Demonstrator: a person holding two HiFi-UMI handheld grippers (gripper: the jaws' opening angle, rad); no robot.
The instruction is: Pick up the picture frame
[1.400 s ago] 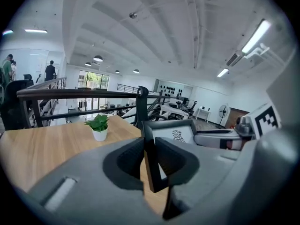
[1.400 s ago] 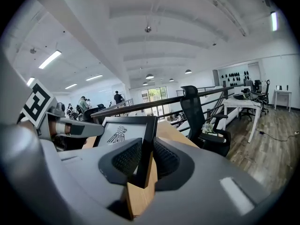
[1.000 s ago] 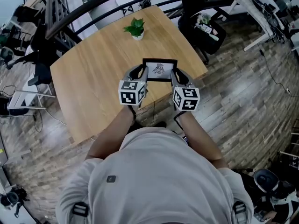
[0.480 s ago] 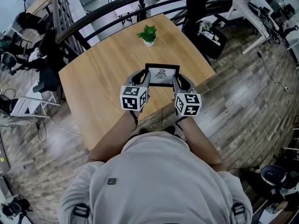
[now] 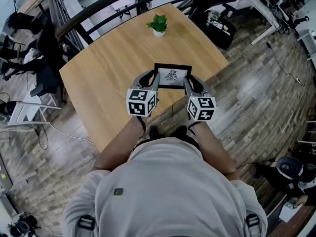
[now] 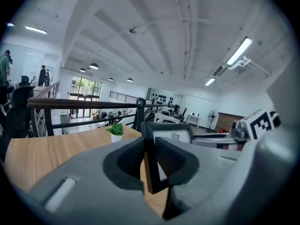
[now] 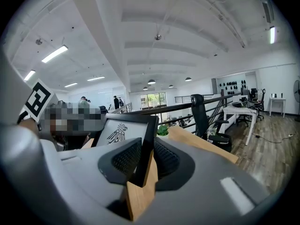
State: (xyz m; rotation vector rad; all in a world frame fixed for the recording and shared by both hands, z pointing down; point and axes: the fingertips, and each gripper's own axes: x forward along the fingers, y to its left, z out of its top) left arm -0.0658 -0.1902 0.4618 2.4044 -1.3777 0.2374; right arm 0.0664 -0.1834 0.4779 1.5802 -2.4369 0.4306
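The picture frame [image 5: 172,76], black with a white print of a bird, is held level between both grippers above the wooden table [image 5: 108,68]. My left gripper [image 5: 154,79] is shut on its left edge [image 6: 149,172]. On its right edge [image 7: 140,163] sits my right gripper [image 5: 188,81]; its jaws are opening slightly, but the pads still touch the frame. In the right gripper view the print [image 7: 123,132] faces the camera and a wooden back piece [image 7: 138,196] hangs below the jaws. The frame's glass [image 6: 171,136] also shows in the left gripper view.
A small potted plant [image 5: 158,23] stands at the table's far side. A black railing [image 5: 98,9] runs behind the table. An office chair [image 5: 217,26] and desks stand on the plank floor to the right. The person's feet [image 5: 168,131] are at the table's near edge.
Both grippers have carried the frame a little away from the plant, toward the table's near edge. The grip on both edges looks the same.
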